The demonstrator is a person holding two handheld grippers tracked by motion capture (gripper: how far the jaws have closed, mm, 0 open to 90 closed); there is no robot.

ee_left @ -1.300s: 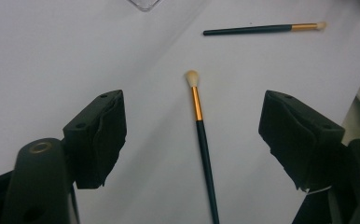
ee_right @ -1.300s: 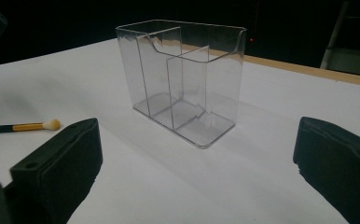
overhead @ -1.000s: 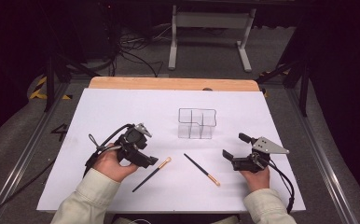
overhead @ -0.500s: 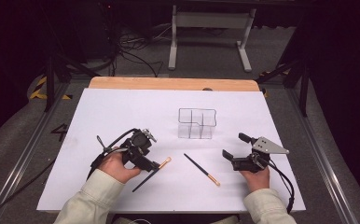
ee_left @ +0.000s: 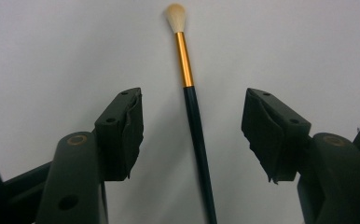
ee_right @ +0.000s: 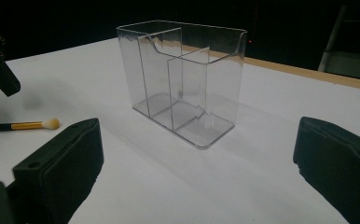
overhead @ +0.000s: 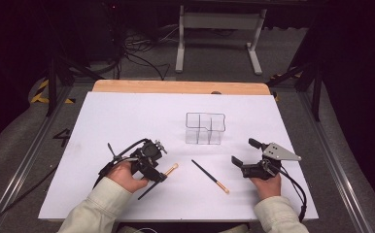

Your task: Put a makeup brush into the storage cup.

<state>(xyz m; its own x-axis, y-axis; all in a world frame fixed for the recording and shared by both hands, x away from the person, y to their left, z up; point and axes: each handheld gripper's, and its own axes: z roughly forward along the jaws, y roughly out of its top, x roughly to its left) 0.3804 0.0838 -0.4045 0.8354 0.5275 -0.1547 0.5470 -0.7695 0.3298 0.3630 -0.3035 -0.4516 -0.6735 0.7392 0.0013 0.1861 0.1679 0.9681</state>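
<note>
High view is showing a white desk (overhead: 127,121) with the person's forearms coming in from the bottom edge. At the left, the left hand (overhead: 125,175) is holding the left claw (overhead: 157,171) low over the desk, tipped down onto a makeup brush (overhead: 157,180) that is lying at a slant, its pale tuft pointing up and right. In the left gripper view this same brush (ee_left: 194,121) is running straight up the middle, dark handle, gold ferrule, cream tuft at the top; the claw's jaws are standing wide apart on either side of the handle, touching nothing, with the brush lying flat on the desk between them. Just right of centre in the high view, a second brush (overhead: 210,175) is lying by itself at the opposite slant, tuft toward the lower right, apart from both claws. Behind it, a clear plastic organizer (overhead: 204,128) with inner dividers is standing upright and holding nothing. At the right, the right hand (overhead: 267,185) is holding the right claw (overhead: 244,153) with jaws spread wide and gripping nothing, aimed toward the organizer (ee_right: 183,79), which is sitting between its jaws in the right gripper view.
</note>
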